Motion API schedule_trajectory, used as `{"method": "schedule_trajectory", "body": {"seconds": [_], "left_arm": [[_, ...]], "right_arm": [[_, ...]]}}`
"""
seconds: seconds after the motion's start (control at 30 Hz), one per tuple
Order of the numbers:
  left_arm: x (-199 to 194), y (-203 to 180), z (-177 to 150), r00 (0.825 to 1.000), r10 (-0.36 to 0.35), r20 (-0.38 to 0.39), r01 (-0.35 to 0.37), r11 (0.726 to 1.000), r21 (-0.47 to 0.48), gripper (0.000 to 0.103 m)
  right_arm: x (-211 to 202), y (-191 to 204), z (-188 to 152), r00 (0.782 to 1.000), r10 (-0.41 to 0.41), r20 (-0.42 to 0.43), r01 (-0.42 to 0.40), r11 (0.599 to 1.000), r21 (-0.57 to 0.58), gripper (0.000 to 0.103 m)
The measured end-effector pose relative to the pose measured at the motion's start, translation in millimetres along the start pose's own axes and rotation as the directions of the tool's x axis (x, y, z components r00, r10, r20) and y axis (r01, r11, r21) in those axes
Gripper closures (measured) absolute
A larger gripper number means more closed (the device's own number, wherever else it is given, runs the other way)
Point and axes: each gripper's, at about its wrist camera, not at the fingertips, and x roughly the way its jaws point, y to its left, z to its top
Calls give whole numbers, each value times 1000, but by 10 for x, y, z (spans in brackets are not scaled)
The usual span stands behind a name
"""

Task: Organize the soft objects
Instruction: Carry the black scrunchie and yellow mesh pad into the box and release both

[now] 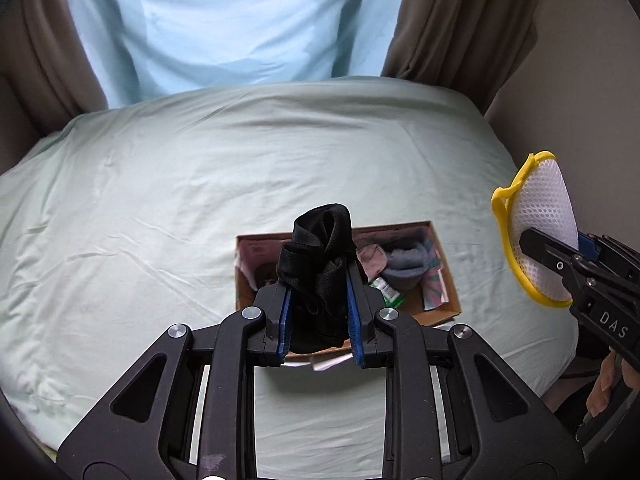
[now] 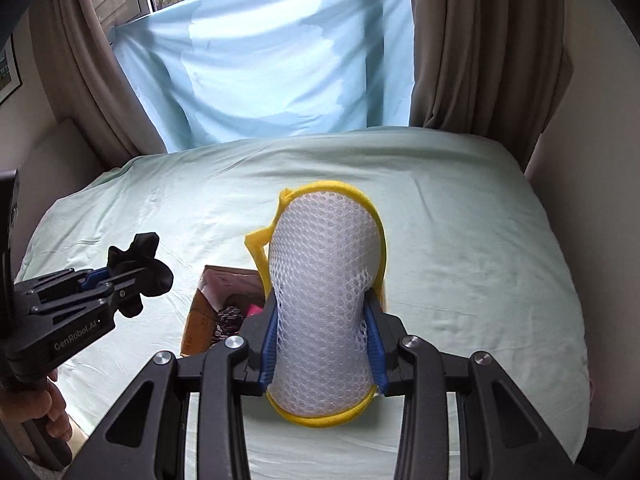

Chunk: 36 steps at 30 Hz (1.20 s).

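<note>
Left gripper point(image 1: 318, 284) clamps a black cloth point(image 1: 320, 248), right gripper point(image 2: 322, 332) squeezes a mesh sponge point(image 2: 326, 260), above the box point(image 1: 440, 248)

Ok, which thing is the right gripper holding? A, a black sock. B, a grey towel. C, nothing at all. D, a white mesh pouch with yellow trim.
D: in the right wrist view the right gripper has its jaws pressed into the sides of the white mesh pouch with yellow trim, above the cardboard box on the bed.
</note>
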Motion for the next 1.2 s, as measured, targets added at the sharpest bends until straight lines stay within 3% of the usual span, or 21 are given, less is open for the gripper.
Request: {"method": "schedule_trajectory", "body": {"seconds": [0.3, 0.63, 0.93, 0.97, 1.0, 1.03, 1.07, 1.2], "left_arm": [[719, 475, -179, 994, -17, -108, 8, 997, -80, 83], [1732, 462, -254, 971, -62, -231, 44, 996, -82, 83], [2171, 406, -220, 952, -67, -298, 66, 998, -14, 83], [2186, 372, -227, 950, -56, -306, 60, 998, 2, 79], [2198, 348, -239, 949, -33, -315, 41, 999, 18, 60], [2208, 320, -255, 945, -17, -327, 29, 999, 30, 19], [2206, 295, -275, 943, -10, -333, 23, 999, 37, 0], [2121, 247, -364, 947, -15, -321, 26, 999, 31, 0]], "right_arm": [[845, 108, -71, 980, 98, -175, -73, 987, 144, 68], [1860, -70, -217, 931, 162, -327, -79, 964, 254, 68], [2220, -75, -269, 905, 144, -401, -47, 969, 243, 61], [2250, -83, -267, 902, 146, -406, -47, 969, 244, 51], [2254, -81, -260, 901, 145, -410, -44, 969, 244, 45], [2275, -63, -253, 899, 141, -414, -39, 969, 246, 33], [2275, -67, -249, 899, 135, -415, -32, 968, 247, 23], [2261, -94, -259, 891, 111, -440, -10, 974, 227, 17]]}}
